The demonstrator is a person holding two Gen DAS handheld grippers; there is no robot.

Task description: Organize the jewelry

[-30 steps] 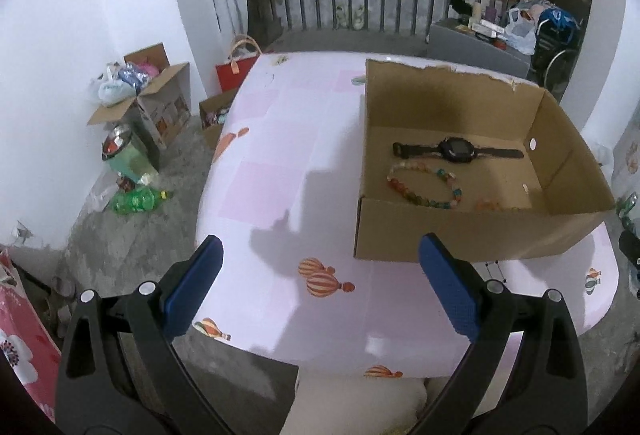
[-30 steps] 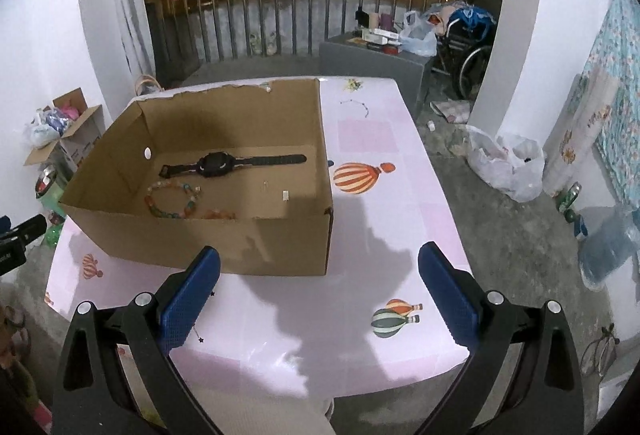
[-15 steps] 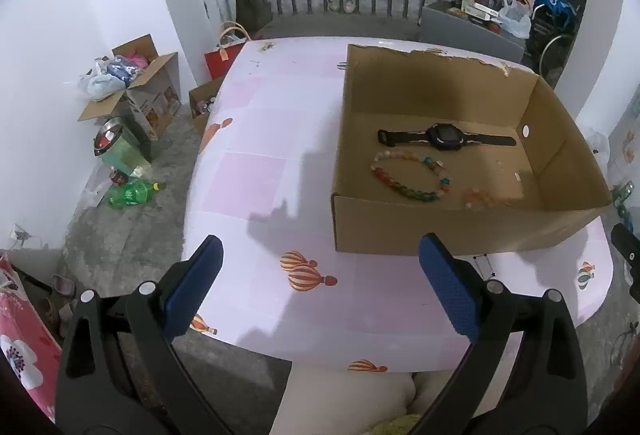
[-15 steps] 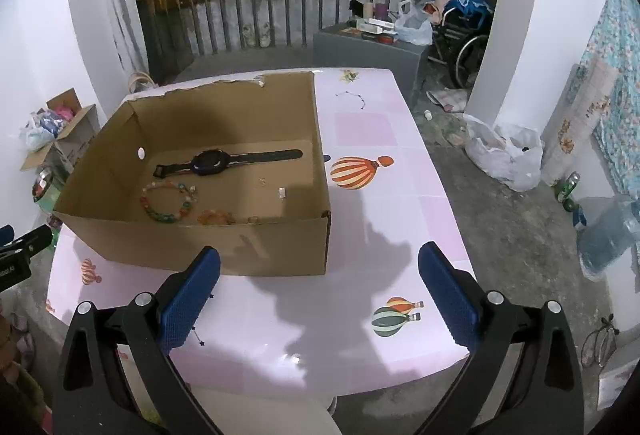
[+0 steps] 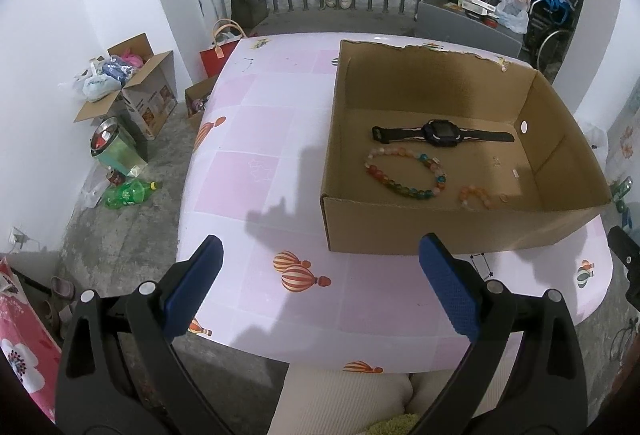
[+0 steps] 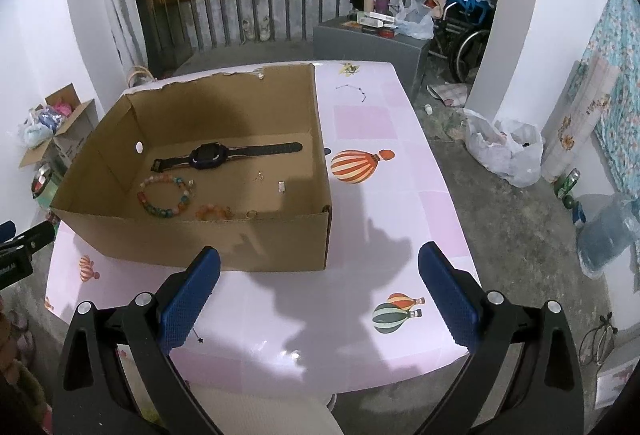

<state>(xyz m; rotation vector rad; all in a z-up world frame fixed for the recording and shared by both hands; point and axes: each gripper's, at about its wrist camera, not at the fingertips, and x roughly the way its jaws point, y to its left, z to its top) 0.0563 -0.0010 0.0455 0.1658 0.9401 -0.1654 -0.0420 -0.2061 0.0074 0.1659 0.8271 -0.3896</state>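
My left gripper (image 5: 318,285) & right gripper (image 6: 318,285) both spread wide, empty. Ribbed-strap black watch (image 5: 442,132), round glassy bead bracelet (image 5: 406,173) lie inside torn-rim cardboard box (image 5: 400,231) on glossy table (image 5: 256,171).

No text, label or number is legible anywhere.

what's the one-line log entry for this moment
left hand-held gripper open, empty | right hand-held gripper open, empty | watch, bead bracelet in cardboard box
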